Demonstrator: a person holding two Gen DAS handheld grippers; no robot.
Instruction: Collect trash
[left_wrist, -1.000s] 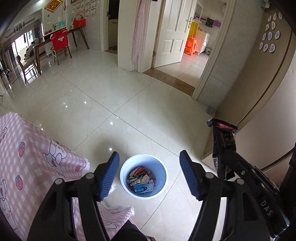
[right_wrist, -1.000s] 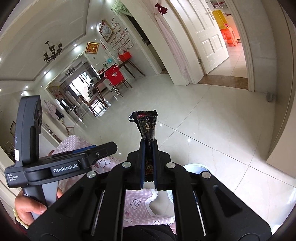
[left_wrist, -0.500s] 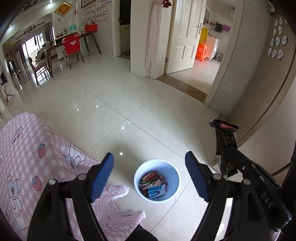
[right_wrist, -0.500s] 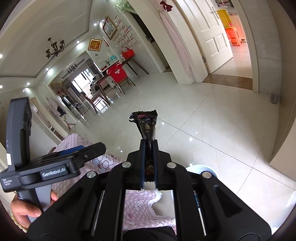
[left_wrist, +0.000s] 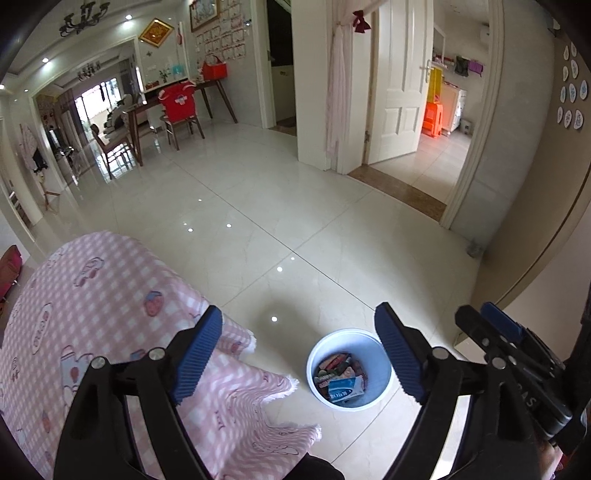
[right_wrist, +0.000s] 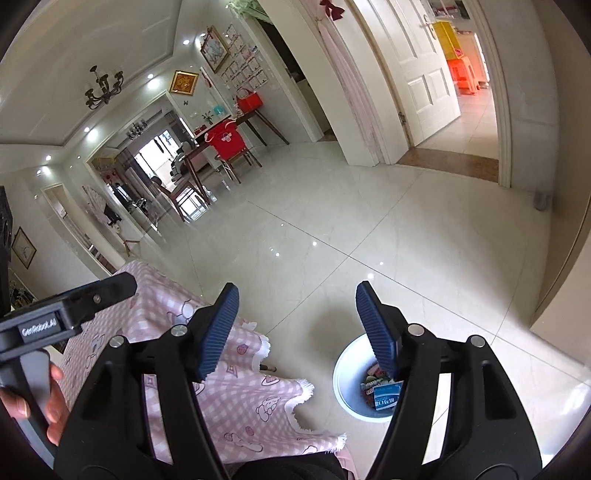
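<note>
Above the tiled floor (left_wrist: 332, 229), from left to right: I see the pink checked cloth (left_wrist: 92, 295), then my left gripper (left_wrist: 298, 352), jaws opening and spread wide with nothing between them. The white bin (left_wrist: 384, 373) stands on the floor just beside the cloth's edge, wrappers (left_wrist: 341, 376) inside. My right gripper (right_wrist: 295, 326) is over the bin, jaws opening and empty.
</note>
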